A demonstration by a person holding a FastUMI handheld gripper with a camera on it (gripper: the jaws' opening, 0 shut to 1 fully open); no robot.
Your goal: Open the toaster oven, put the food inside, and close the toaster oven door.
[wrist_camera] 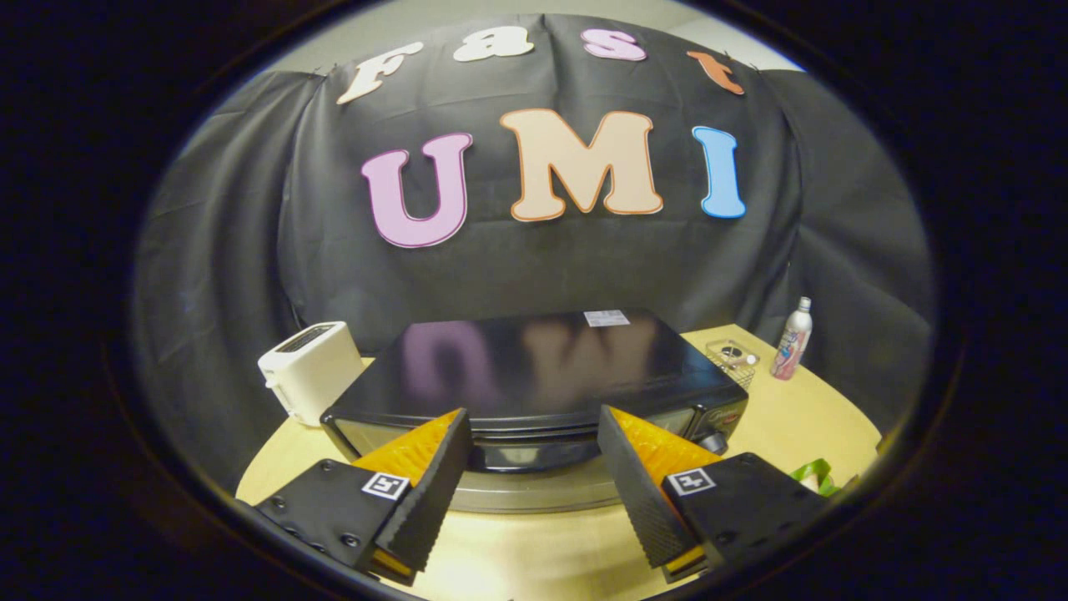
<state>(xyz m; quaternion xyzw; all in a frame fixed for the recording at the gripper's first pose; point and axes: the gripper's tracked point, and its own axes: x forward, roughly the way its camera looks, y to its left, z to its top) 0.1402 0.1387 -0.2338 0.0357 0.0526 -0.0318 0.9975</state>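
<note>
The gripper (534,467) gapes wide, empty, fingers flanking the glossy black toaster oven (534,376) at twelve o'clock on the pale wooden counter (801,417); white toaster (310,371) at ten, slim spray bottle (793,338) at two.

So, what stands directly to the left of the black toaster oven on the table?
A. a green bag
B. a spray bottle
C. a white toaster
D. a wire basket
C: a white toaster stands beside the oven's left end, while the spray bottle and wire basket are on its right. The gripper is open, its fingers just before the oven's front.
</note>
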